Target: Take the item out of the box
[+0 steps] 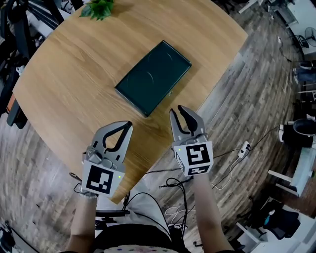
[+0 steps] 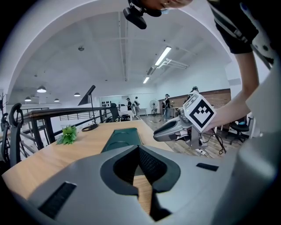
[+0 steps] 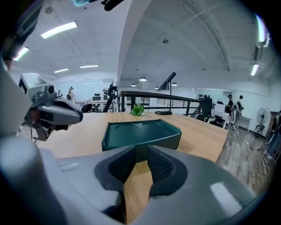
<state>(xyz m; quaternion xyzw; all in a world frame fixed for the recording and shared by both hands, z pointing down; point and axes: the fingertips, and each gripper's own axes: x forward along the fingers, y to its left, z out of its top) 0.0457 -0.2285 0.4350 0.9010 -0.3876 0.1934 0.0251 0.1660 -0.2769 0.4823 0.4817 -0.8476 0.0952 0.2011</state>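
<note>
Both grippers are being held by bare forearms over the near edge of the round wooden surface (image 1: 74,64), marker cubes turned up toward the head camera. The left gripper (image 1: 129,123) is being kept with its fingers closed tip to tip, nothing being gripped between them. The right gripper (image 1: 178,108) is being held with its fingers a narrow gap apart, and only bare wood and the box's side are being seen through that gap. The dark green box (image 1: 153,76) is lying flat near the middle of the surface, turned diagonally, its near corner close to the right gripper's fingers and being touched by neither gripper. A small green plant (image 1: 98,7) is standing at the far edge.
</note>
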